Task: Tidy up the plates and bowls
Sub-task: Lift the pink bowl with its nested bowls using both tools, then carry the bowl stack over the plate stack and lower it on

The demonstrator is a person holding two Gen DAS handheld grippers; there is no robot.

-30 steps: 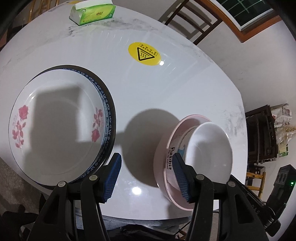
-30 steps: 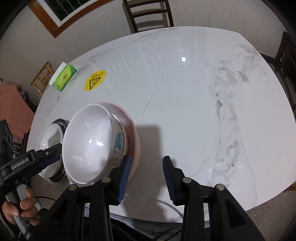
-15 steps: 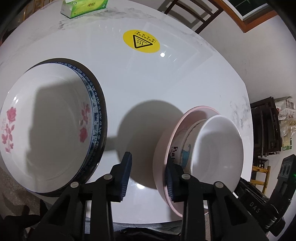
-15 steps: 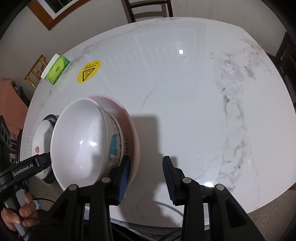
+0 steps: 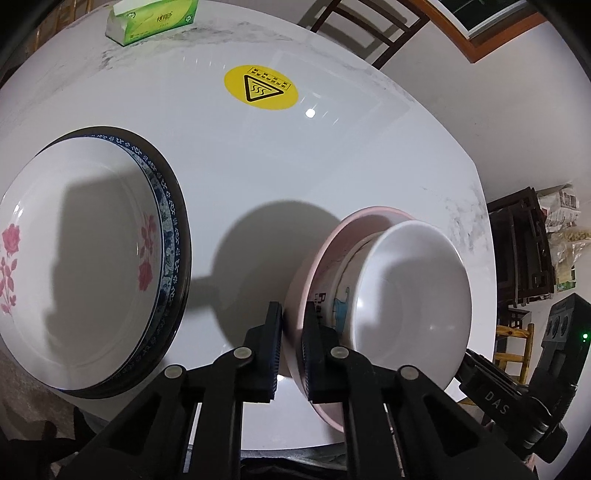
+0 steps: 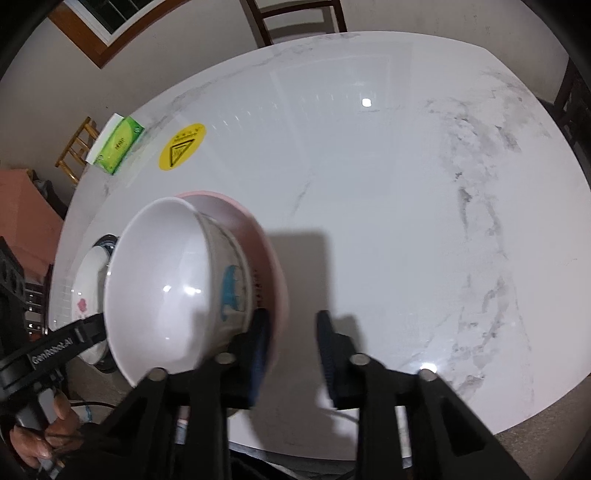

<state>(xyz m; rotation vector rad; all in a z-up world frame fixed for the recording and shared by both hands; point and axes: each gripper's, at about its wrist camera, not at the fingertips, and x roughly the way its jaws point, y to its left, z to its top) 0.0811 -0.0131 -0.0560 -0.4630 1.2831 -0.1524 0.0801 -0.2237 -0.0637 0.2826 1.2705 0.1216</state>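
A white bowl (image 5: 410, 291) with a blue picture sits nested in a pink bowl (image 5: 317, 266) on the white marble table (image 5: 229, 155). My left gripper (image 5: 291, 332) is shut on the pink bowl's near rim, one finger outside and one inside. To its left lies a rose-patterned white plate (image 5: 74, 258) stacked on a blue-rimmed plate (image 5: 173, 236). In the right wrist view the white bowl (image 6: 159, 288) and pink bowl (image 6: 266, 251) are at lower left. My right gripper (image 6: 291, 339) is open just right of the pink bowl, its left finger near the rim.
A green tissue pack (image 5: 155, 18) lies at the table's far edge, and a yellow warning sticker (image 5: 260, 86) is on the tabletop. Wooden chairs (image 6: 295, 14) stand around the table. The table's near edge runs just under both grippers.
My left gripper moved right and closed on the pink bowl's rim. My right gripper stayed open and drew back slightly from the bowls.
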